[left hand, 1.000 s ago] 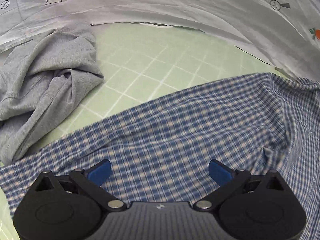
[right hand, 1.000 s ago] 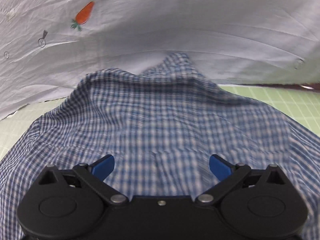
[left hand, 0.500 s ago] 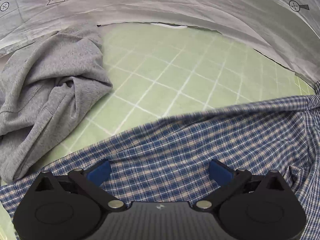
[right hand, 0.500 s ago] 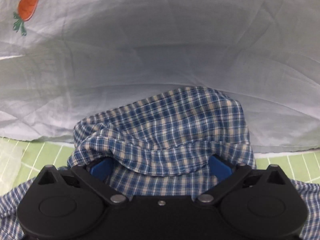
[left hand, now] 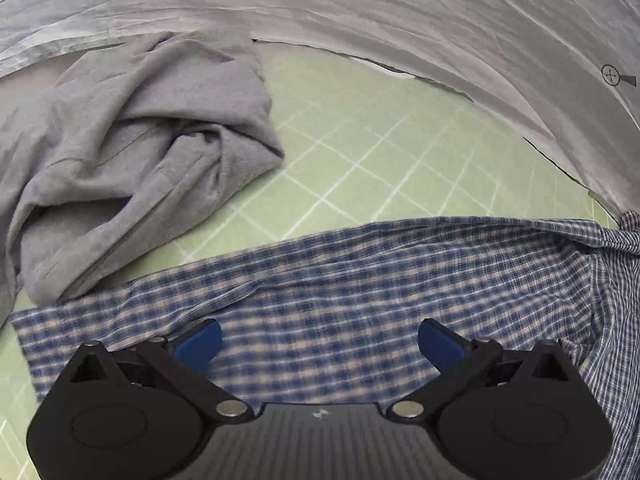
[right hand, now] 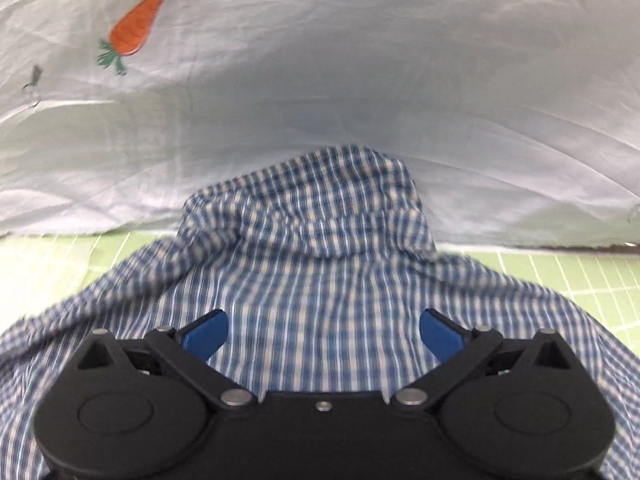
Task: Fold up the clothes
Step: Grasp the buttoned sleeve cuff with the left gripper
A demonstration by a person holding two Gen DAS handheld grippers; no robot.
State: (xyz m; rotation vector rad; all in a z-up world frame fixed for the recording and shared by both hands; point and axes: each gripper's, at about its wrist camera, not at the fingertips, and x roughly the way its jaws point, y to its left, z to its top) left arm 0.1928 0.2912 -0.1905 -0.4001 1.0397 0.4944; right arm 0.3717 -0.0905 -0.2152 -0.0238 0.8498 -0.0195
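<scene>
A blue and white checked shirt (left hand: 360, 288) lies spread on the green gridded mat (left hand: 380, 152). My left gripper (left hand: 318, 342) is open just above a long flat band of the shirt, holding nothing. In the right wrist view the same shirt (right hand: 320, 264) lies below, its bunched collar end reaching the white sheet. My right gripper (right hand: 322, 332) is open above the shirt, its blue fingers wide apart and empty.
A crumpled grey garment (left hand: 132, 168) lies on the mat to the left of the shirt. A white sheet (left hand: 400, 20) with printed marks borders the mat at the back; it carries a carrot picture (right hand: 134, 28) in the right wrist view.
The right gripper has drawn back from the bunched collar, and more of the shirt shows below it. The left view has shifted right, and the grey garment looks larger.
</scene>
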